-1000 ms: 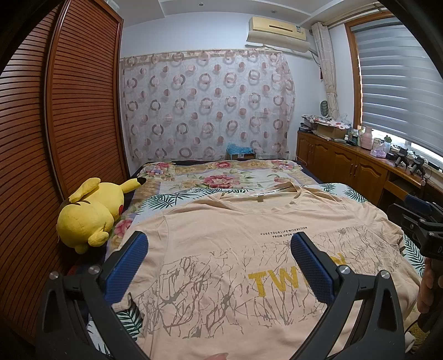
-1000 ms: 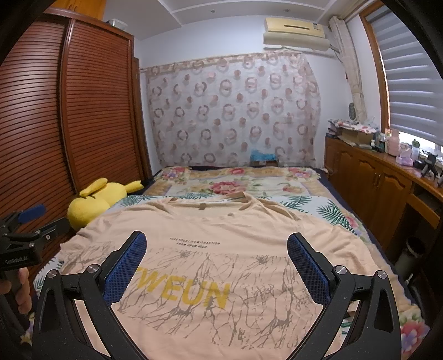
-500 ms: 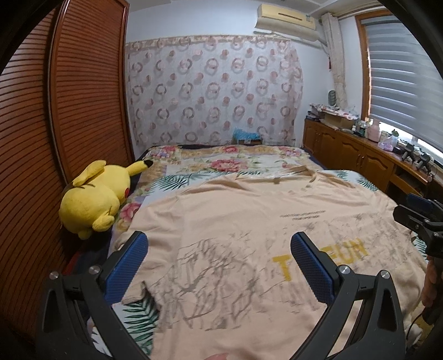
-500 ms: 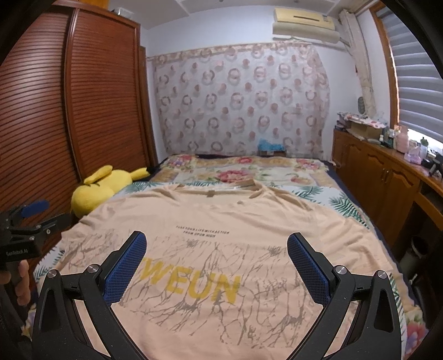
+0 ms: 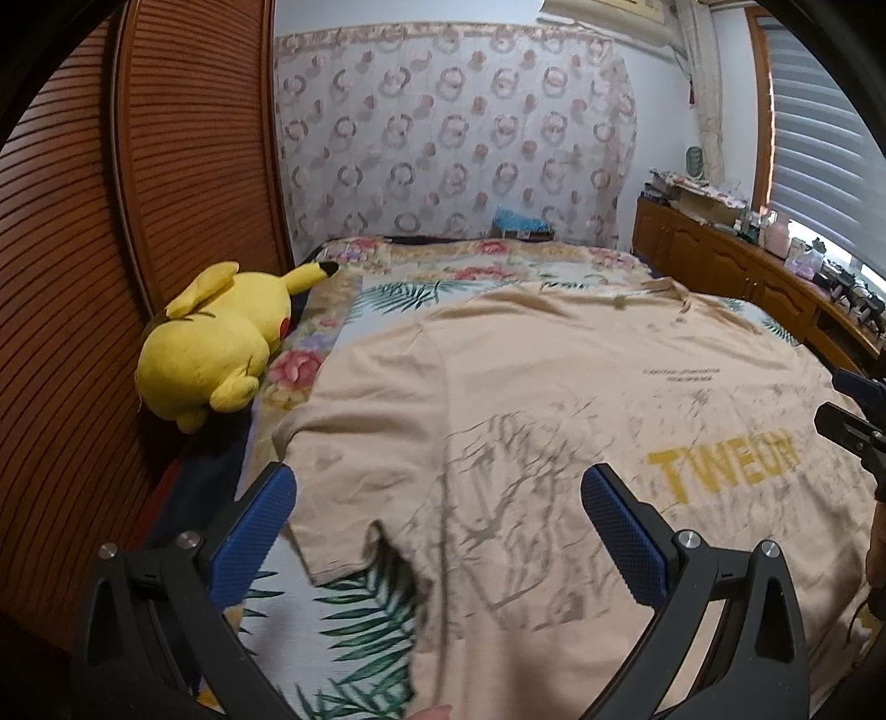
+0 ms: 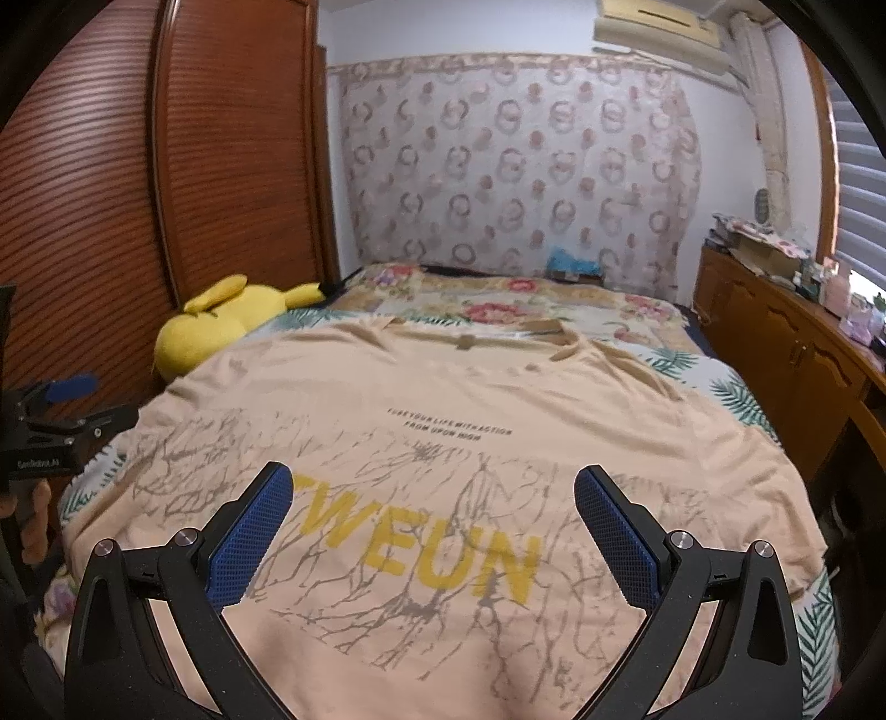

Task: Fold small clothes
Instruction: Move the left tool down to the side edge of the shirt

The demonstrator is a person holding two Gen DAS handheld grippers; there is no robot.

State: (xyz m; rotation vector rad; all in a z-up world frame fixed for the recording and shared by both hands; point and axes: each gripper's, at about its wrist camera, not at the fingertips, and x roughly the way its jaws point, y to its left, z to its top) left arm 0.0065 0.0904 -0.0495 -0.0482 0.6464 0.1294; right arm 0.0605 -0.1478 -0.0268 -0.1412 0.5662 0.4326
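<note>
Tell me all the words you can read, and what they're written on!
"WEUN" in big yellow letters on the T-shirt; the left view shows "TWEUN".
"FUSEYOURLIFEWITHACTION" and "FROM UPON HIGH": small black print on the T-shirt, blurry, so not certain.
Tiny white label on the left gripper: too blurred to read.

Landmark: bed (image 5: 387, 626) with floral, palm-leaf sheet. Yellow plush toy (image 5: 216, 346) at bed's left edge, lying on side, against slatted wooden wardrobe (image 5: 83, 249). Ring-patterned curtain (image 6: 515, 171) behind bed's far end; small blue item (image 6: 573, 260) at its foot. Air conditioner (image 6: 656, 25) high above. Wooden cabinet (image 6: 786, 354) right of bed, top cluttered. Window blinds (image 5: 819, 127) above cabinet.
</note>
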